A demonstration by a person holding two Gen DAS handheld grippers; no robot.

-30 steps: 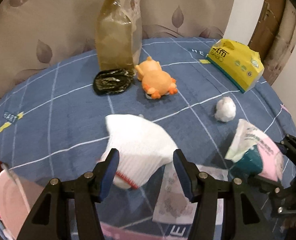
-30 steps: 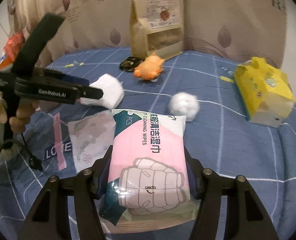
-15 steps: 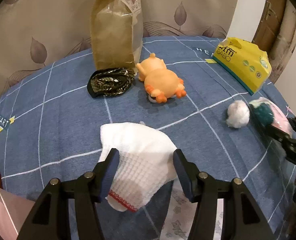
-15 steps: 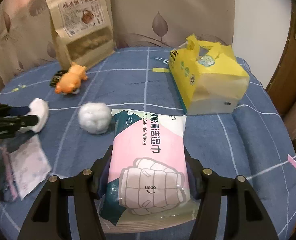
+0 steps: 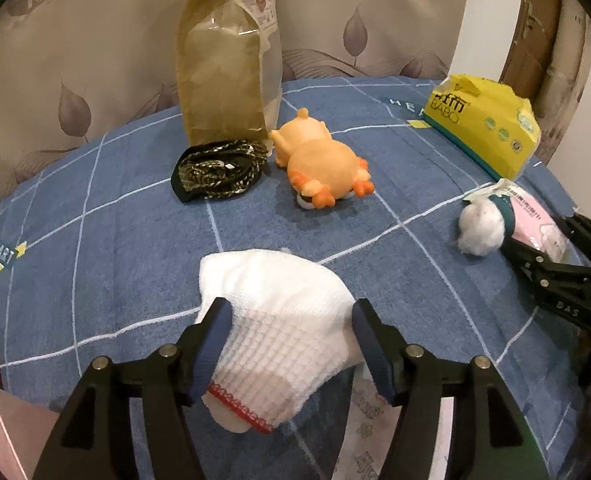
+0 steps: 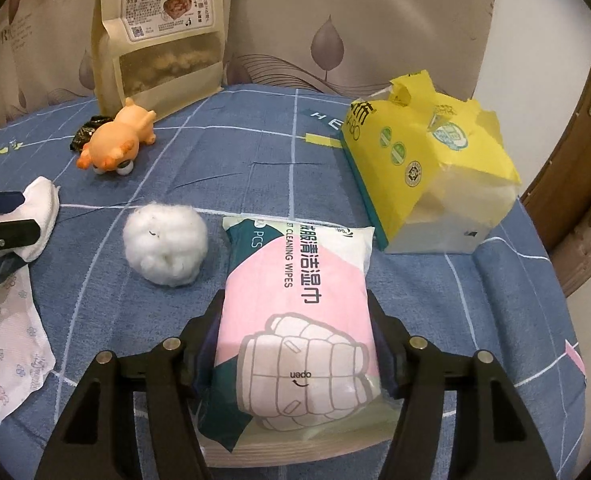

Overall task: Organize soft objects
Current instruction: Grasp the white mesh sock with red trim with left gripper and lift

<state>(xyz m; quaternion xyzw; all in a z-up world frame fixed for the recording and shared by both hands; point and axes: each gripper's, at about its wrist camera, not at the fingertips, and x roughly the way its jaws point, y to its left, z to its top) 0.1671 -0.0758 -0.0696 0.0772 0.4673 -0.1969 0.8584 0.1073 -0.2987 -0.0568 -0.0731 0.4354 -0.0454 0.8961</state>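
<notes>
My left fingers [image 5: 218, 322] have just been spreading, the white sock [image 5: 279, 312] loose between them; my right fingers [image 6: 211, 320] clamp the wipes pack [image 6: 299, 308].

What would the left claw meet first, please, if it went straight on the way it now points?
Probably the white knitted sock, already lying between the open left claw; beyond it, likely the blue checked cloth, though depth is uncertain.

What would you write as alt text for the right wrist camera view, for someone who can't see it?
The right gripper holds a pink pack of cleaning wipes low over a blue checked cloth. Ahead lie a white cotton ball and a torn yellow tissue pack; an orange toy and a tall snack bag sit farther back.
</notes>
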